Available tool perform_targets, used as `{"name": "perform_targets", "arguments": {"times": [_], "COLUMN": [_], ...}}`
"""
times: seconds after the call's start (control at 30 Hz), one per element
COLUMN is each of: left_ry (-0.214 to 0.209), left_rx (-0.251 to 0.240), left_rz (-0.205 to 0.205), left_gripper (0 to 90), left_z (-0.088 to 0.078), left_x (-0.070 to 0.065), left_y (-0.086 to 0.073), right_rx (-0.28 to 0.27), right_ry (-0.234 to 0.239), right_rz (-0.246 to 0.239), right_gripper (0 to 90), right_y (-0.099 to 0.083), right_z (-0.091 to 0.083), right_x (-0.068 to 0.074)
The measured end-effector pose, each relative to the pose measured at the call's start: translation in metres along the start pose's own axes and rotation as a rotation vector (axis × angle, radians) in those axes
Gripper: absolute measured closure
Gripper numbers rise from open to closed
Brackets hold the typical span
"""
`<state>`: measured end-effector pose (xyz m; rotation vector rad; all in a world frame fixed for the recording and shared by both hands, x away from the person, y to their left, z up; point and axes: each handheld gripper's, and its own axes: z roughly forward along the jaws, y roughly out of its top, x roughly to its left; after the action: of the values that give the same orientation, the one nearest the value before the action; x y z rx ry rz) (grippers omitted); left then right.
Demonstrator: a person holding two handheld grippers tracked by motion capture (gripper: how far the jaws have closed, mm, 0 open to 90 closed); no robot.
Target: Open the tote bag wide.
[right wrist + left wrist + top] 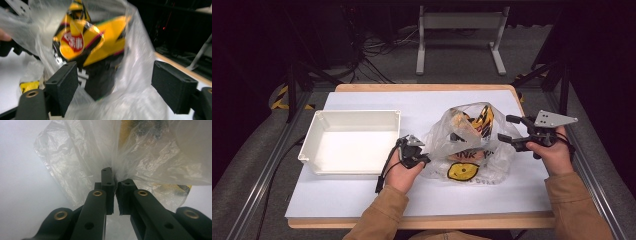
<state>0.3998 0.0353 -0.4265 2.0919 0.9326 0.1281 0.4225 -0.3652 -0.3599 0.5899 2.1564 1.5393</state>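
Observation:
A clear plastic bag [442, 137] with a yellow smiley print lies on the white table to the right of centre. Inside it stands a yellow and black snack packet [482, 119]. My left gripper [424, 159] is at the bag's left edge, shut on a bunched fold of the film [150, 157], which is pinched between its pads [115, 178]. My right gripper [508, 128] is at the bag's right side, open. Its wide-apart jaws [118, 82] straddle the bag [140, 62], and the snack packet [100, 42] shows through the film between them.
A white rectangular tray [357, 113] sits at the left of the table, just left of my left hand. Bare white table surface [362, 200] lies in front of the tray and the bag. Black frame rails run along both sides of the table.

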Motion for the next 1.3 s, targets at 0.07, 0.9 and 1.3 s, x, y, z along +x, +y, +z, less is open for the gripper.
{"name": "perform_targets", "arguments": {"times": [0.07, 0.9, 1.3], "left_ry": [-0.003, -0.03, -0.036], "left_rx": [-0.001, -0.054, -0.038], "left_rz": [0.001, 0.024, 0.02], "left_gripper": [84.4, 83.7, 83.5], "left_z": [-0.001, -0.005, -0.003], "left_x": [0.001, -0.003, -0.002], "left_y": [0.0, 0.002, 0.0], "right_rx": [-0.022, 0.079, 0.194], "right_ry": [-0.016, -0.139, -0.119], "right_rz": [-0.01, -0.053, -0.053], "right_gripper": [27.3, 90.0, 90.0], "right_y": [0.007, 0.04, 0.02], "right_z": [-0.004, 0.019, 0.051], "right_x": [0.0, -0.025, -0.034]}}
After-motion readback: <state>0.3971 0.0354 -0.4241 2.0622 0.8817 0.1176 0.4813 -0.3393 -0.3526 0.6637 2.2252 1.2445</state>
